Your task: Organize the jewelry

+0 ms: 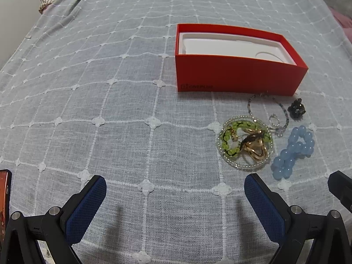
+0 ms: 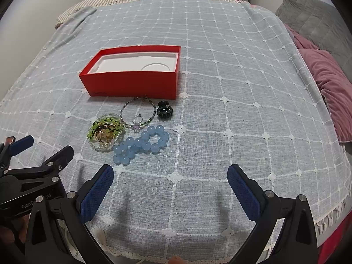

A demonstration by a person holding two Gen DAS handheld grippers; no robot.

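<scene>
An open red box (image 1: pixel 237 74) (image 2: pixel 132 83) with a white insert stands on the bed. In front of it lies the jewelry: a blue bead bracelet (image 1: pixel 293 151) (image 2: pixel 140 145), a green bead bracelet (image 1: pixel 233 140) (image 2: pixel 96 129) tangled with gold hoops (image 1: pixel 256 147) inside a clear bead ring, a thin beaded bracelet (image 1: pixel 283 107) (image 2: pixel 137 114) around a small ring (image 1: pixel 274 118), and a black hair claw (image 1: pixel 297 109) (image 2: pixel 165 110). My left gripper (image 1: pixel 175 183) is open, near and left of the pile. My right gripper (image 2: pixel 170 172) is open, just right of the blue beads.
A grey bedspread (image 2: pixel 220 88) with a white grid covers the bed. Pink pillows (image 2: pixel 330 83) and a grey cushion (image 2: pixel 312 22) lie along the right side. A phone edge (image 1: pixel 4 198) shows at the far left. The left gripper's body (image 2: pixel 33 176) sits beside my right one.
</scene>
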